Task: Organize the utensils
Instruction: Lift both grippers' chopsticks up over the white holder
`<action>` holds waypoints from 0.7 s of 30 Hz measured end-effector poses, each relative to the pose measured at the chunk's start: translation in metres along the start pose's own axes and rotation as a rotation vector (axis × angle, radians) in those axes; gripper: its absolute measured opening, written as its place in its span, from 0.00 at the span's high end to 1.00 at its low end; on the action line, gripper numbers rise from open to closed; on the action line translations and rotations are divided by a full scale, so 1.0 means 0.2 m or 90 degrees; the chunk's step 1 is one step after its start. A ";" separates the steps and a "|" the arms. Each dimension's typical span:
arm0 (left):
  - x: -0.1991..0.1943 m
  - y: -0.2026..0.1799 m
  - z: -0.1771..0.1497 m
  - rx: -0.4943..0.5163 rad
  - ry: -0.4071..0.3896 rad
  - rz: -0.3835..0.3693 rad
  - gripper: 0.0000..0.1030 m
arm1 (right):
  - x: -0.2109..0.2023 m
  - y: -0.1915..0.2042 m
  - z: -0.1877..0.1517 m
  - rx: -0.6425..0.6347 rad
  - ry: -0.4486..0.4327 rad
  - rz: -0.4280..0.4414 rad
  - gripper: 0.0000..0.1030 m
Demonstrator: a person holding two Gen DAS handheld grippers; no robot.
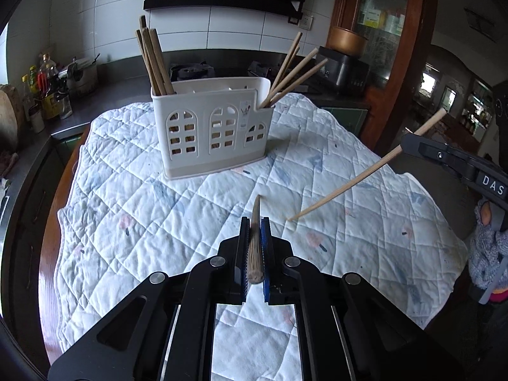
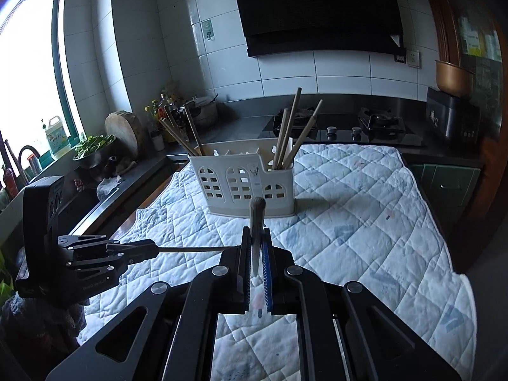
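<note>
Both my grippers grip one chopstick each: left gripper (image 1: 254, 247), right gripper (image 2: 256, 254), both lifted in front of the white holder (image 1: 212, 127). Its end compartments already hold chopsticks. Quilt looks cleared; two insertions left.

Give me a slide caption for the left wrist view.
Left gripper and right gripper each hold a chopstick above the quilted cloth, facing the holder.

One utensil holder (image 1: 212, 127), two held chopsticks (image 1: 255, 247)
</note>
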State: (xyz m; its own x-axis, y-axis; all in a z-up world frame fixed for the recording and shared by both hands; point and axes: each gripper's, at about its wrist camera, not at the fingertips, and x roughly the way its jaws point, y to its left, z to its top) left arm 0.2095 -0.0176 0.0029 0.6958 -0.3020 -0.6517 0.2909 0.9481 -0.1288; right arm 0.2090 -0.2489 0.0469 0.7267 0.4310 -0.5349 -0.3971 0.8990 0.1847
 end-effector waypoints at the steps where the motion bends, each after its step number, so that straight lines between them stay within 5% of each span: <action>1: -0.01 0.00 0.03 0.006 -0.006 0.002 0.95 | 0.01 0.00 0.04 -0.004 0.001 0.001 0.94; 21: -0.13 0.15 0.62 0.011 -0.092 -0.011 0.95 | 0.16 0.07 0.77 -0.064 -0.022 -0.035 0.94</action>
State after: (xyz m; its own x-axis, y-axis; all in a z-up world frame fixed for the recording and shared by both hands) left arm 0.2817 0.0068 0.1098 0.7776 -0.3299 -0.5352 0.3133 0.9414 -0.1252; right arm 0.3130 -0.2108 0.1593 0.7673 0.3853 -0.5127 -0.4093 0.9096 0.0711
